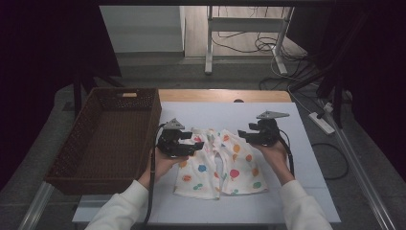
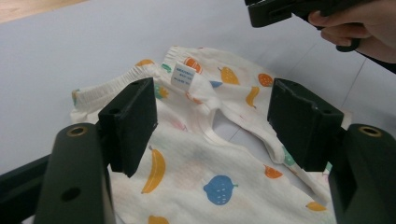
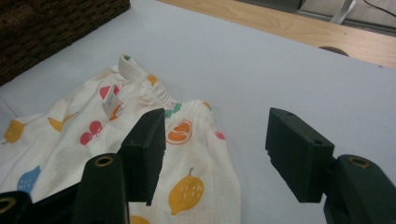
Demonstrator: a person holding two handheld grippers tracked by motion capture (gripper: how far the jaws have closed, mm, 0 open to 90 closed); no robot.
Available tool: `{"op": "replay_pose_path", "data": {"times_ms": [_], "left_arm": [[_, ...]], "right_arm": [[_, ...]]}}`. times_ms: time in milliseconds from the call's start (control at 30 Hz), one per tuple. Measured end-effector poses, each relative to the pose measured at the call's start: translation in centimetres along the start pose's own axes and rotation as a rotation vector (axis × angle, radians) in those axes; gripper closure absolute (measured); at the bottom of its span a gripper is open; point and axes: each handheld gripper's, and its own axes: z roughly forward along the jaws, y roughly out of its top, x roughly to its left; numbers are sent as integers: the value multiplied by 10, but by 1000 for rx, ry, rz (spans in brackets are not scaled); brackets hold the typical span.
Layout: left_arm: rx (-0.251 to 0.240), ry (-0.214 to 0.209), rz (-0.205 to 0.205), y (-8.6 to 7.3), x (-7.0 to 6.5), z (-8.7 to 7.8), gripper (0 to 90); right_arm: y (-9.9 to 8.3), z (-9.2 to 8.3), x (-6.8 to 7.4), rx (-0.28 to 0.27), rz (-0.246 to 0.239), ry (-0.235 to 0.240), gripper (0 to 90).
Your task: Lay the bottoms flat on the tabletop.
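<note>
A small pair of white trousers [image 1: 218, 165] printed with coloured fruit lies flat on the pale blue table cover [image 1: 230, 115], waistband at the far end. My left gripper [image 1: 197, 145] hovers over the left part of the waistband, jaws open. In the left gripper view it [image 2: 212, 116] stands wide above the cloth [image 2: 187, 163], with the white label [image 2: 182, 74] beyond it. My right gripper [image 1: 242, 134] is at the right end of the waistband. In the right gripper view it [image 3: 219, 140] is open over the cloth's edge [image 3: 187, 186], with nothing pinched.
A brown wicker basket [image 1: 110, 134] stands on the table's left side, close to the left hand. The table's bare wooden strip [image 1: 225, 95] runs along the far edge. Cables and a power strip [image 1: 321, 122] lie on the floor to the right.
</note>
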Motion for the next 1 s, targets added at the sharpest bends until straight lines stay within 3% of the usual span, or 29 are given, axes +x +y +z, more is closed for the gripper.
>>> {"op": "replay_pose_path", "data": {"times_ms": [500, 1000], "left_arm": [[19, -7, 16, -7, -9, -2, 317], [23, 2, 6, -11, -6, -2, 317]], "right_arm": [[-2, 30, -7, 76, 9, 0, 397], [-9, 58, -12, 162, 7, -12, 421]]}}
